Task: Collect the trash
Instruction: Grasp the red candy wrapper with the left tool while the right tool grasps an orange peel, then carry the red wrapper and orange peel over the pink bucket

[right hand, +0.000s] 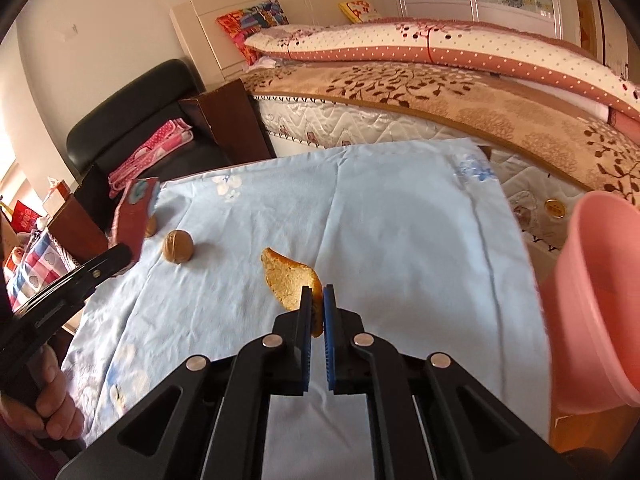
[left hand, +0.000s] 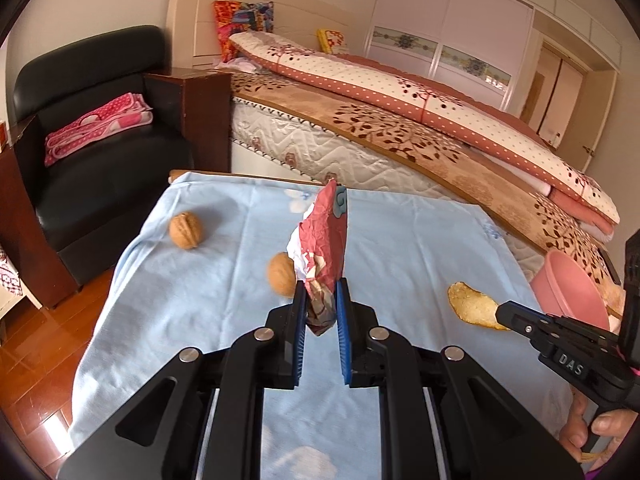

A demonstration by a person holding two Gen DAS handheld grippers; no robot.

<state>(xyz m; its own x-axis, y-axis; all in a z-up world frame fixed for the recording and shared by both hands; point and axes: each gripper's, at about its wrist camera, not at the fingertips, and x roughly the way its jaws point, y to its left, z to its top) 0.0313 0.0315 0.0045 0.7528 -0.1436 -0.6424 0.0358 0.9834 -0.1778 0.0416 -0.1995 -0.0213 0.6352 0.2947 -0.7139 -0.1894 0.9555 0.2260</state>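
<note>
The right hand-held gripper is pinching a piece of orange peel by its near end; the peel's long axis runs from the jaws toward 11 o'clock, above the blue-clothed tabletop. The pink bin sits off the tabletop's edge at 3 o'clock, nearest this hand, so it likely drops first. The left hand-held gripper is clamped on a crumpled red wrapper standing upright. Two walnuts remain at its 10 o'clock.

white "DAS" on the right tongs
</note>
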